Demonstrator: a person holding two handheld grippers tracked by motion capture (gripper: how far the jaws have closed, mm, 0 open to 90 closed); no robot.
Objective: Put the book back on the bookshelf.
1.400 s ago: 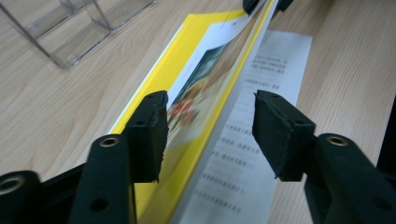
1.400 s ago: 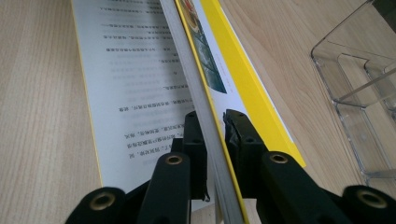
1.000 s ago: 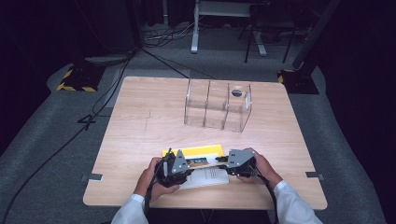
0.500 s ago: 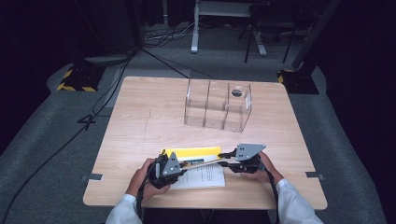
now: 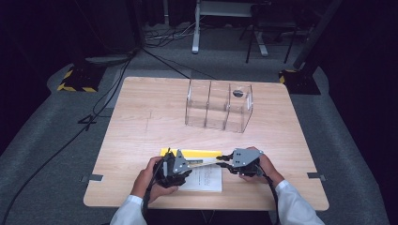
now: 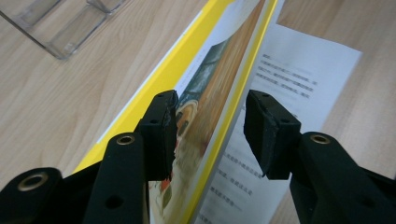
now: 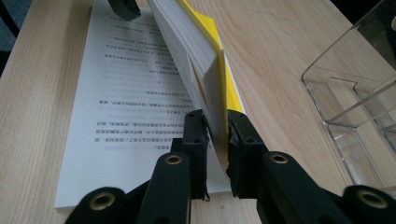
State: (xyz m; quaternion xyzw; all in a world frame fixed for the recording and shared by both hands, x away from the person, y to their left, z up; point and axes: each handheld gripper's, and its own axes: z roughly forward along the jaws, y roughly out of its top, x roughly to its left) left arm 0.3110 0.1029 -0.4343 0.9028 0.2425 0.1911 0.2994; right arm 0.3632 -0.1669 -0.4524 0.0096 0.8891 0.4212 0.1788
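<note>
One thin yellow-covered booklet point(image 7: 205, 60), edge-up, pinched in right hand-held gripper point(image 7: 217, 140); left hand-held gripper point(image 6: 210, 126) loosely astride it, just opening.

A light wooden table point(image 5: 141, 122) with rounded corners fills the middle of the high view, standing on grey carpet. Toward its upper right sits a clear plastic organizer point(image 5: 218, 105) with three compartments, well apart from the rest. Near the lower edge, at centre, a white printed sheet point(image 5: 206, 178) lies flat on the wood, with a yellow book point(image 5: 197, 153) at its upper side.
</note>
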